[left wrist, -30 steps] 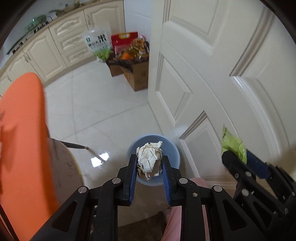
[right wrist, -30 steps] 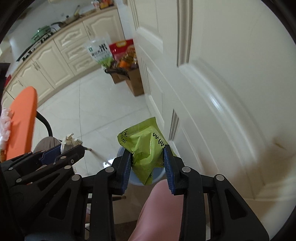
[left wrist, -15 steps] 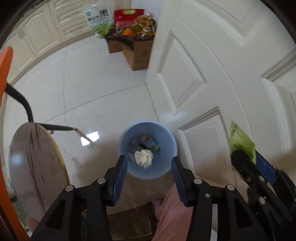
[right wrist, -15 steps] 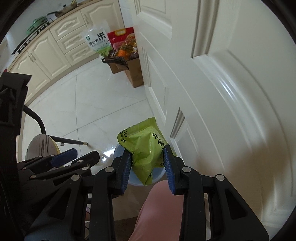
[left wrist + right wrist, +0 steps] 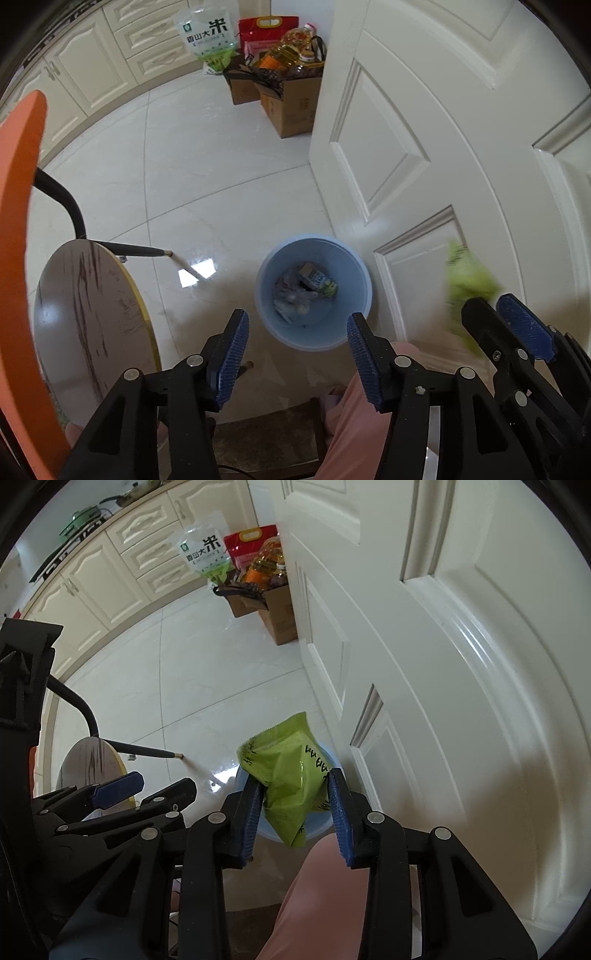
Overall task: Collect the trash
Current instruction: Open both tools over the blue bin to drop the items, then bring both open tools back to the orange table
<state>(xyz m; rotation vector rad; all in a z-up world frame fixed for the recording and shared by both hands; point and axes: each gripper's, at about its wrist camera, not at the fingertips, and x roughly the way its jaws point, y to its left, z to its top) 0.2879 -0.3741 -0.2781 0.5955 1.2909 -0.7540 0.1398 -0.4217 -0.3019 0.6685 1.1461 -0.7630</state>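
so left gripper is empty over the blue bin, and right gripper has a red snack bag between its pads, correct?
Not quite: the snack bag is green, not red, as the right wrist view shows. The rest holds: the left gripper is empty, jaws opening, over the blue bin, and the right gripper has the bag between its pads, jaws just starting to open.

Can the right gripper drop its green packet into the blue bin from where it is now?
Probably yes. The right gripper hangs over the blue bin beside the door, nothing between them; its jaws are opening around the green packet, though it may clip the near rim.
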